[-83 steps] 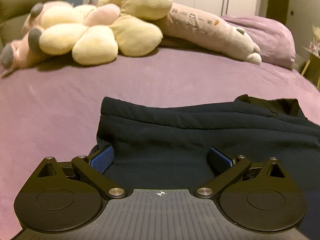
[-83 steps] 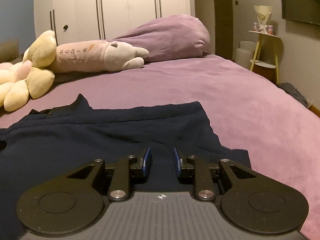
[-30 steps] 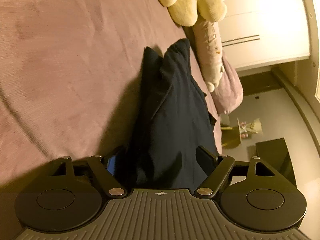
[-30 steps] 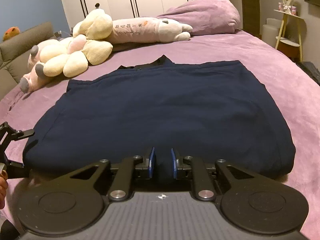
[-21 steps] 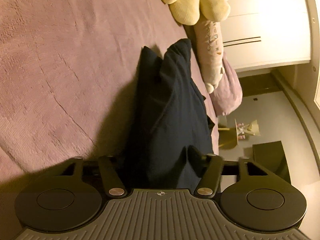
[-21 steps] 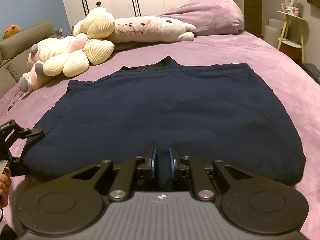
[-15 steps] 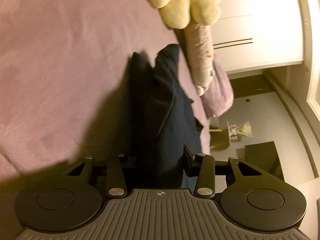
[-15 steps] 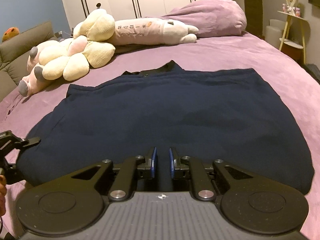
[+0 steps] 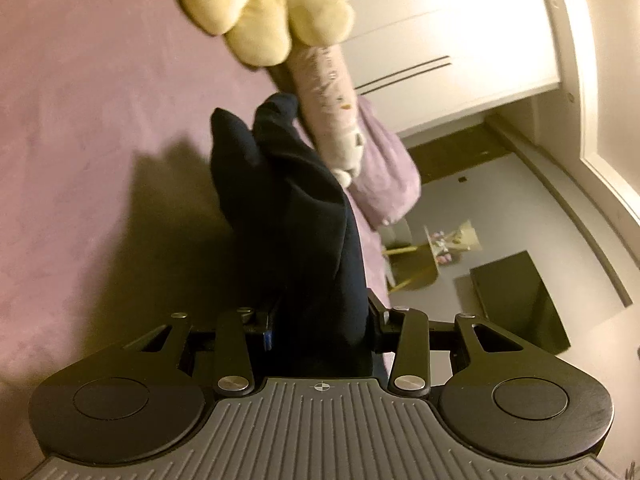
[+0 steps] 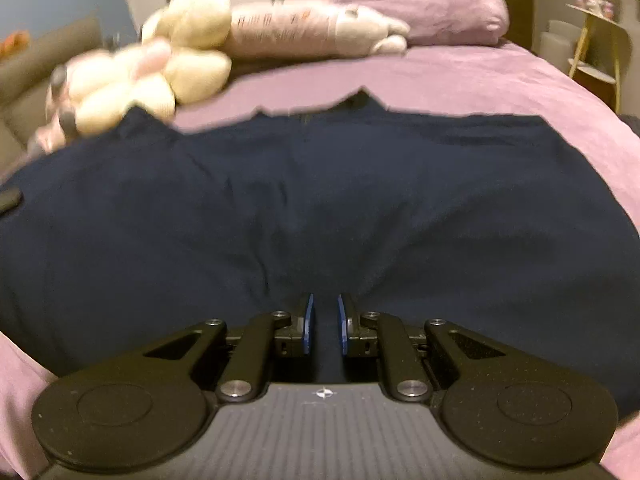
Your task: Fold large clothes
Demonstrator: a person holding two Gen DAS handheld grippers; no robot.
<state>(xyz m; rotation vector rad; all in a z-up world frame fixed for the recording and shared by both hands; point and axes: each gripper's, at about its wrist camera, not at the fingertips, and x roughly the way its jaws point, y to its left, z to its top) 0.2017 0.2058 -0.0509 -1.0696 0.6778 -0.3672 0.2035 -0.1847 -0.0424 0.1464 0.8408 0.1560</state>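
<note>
Purple bed carries the navy garment. Both my left tool and right tool pinch its near edge; a second ago the left stood wider. Only the left view shows the lifted fold.

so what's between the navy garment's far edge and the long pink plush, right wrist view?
Only bare purple bedspread between the navy garment and the long pink plush; the right wrist view shows it.

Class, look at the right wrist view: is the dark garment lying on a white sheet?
No, the navy garment lies spread on a purple bedcover.
</note>
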